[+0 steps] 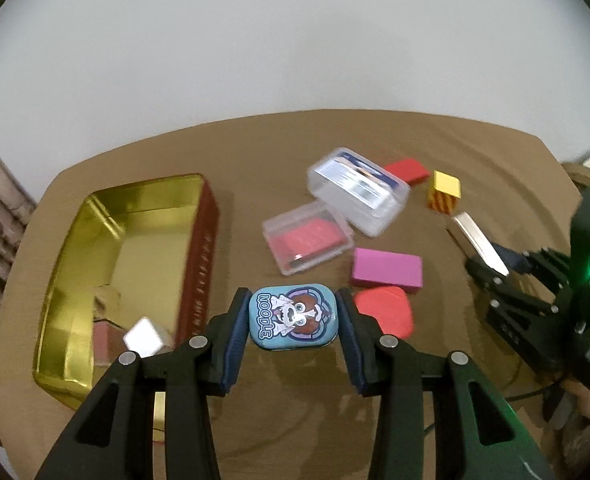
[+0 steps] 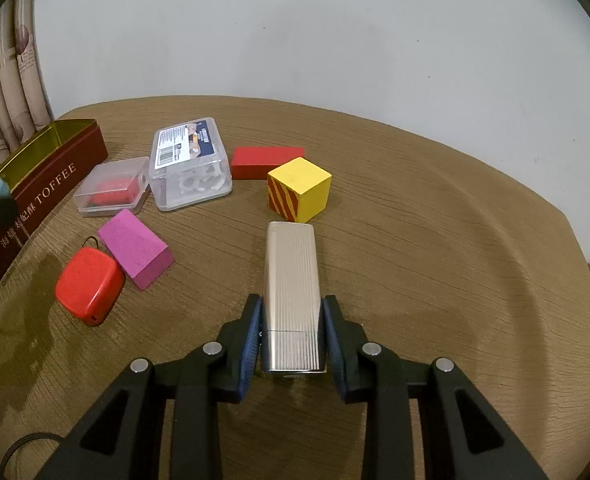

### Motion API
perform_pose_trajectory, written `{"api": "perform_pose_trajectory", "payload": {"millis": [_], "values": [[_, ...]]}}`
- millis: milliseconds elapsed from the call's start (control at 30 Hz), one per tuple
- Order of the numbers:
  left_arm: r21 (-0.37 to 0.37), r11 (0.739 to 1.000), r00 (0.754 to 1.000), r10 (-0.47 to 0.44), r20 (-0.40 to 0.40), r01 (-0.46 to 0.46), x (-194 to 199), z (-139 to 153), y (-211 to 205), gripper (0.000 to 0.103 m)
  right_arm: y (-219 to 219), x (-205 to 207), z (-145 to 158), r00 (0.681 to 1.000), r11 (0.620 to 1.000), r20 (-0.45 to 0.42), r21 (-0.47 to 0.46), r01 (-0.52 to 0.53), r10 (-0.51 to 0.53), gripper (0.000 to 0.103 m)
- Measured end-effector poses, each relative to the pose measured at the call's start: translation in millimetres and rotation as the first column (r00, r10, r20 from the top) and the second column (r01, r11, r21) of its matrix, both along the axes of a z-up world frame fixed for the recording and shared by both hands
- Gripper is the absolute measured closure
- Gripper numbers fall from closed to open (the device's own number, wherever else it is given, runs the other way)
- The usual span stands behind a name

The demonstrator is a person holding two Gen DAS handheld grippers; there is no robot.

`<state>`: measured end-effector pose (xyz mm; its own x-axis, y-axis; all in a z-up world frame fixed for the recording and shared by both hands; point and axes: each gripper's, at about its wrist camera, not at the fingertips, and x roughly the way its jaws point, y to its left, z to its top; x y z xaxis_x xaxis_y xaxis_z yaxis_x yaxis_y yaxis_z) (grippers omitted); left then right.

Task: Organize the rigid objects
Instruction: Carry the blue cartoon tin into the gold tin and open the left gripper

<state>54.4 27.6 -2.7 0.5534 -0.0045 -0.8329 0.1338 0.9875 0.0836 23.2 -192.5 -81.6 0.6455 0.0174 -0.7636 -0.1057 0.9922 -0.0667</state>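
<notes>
The brown counter (image 2: pixel 435 240) carries the lot. Biggest on it is the open toffee tin (image 1: pixel 199 240), gold inside and dark red outside, at the left, with a small silvery cube (image 1: pixel 145 338) lying in its near corner. Next, the clear plastic box with a printed label (image 2: pixel 189 164), tilted, its edge resting on a smaller clear case with something red inside (image 2: pixel 113 186). Beyond those lies a flat red block (image 2: pixel 265 162), and just beside it stands the yellow cube with red stripes (image 2: pixel 299 188). Nearer in, a pink wedge block (image 2: pixel 135 246) touches a rounded red case (image 2: pixel 89 284) with a small ring at its end.

Now the tools: the right tool (image 2: pixel 291 336) is clamped on a ribbed silver bar (image 2: pixel 291 280), pads tight on both long sides, the bar pointing away toward the yellow cube. The left tool (image 1: pixel 293 320) is closed part-way on a small blue tin (image 1: pixel 293 316) printed with a cartoon dog and the word NOODLE, pads on its two short ends, held above the counter just right of the toffee tin.
</notes>
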Motion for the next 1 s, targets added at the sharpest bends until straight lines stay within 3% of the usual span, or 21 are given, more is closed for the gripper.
{"api": "perform_pose_trajectory", "payload": {"millis": [733, 1000], "values": [[0.055, 0.987, 0.988, 0.150, 0.025, -0.151, 36, 20, 74, 0.064, 1, 0, -1, 1.000, 1.000, 0.004, -0.011, 0.000, 0.000, 0.072], [0.054, 0.976, 0.977, 0.213, -0.017, -0.211, 63, 17, 116, 0.064, 0, 1, -2, 1.000, 1.000, 0.003, -0.005, 0.000, 0.000, 0.072]]}}
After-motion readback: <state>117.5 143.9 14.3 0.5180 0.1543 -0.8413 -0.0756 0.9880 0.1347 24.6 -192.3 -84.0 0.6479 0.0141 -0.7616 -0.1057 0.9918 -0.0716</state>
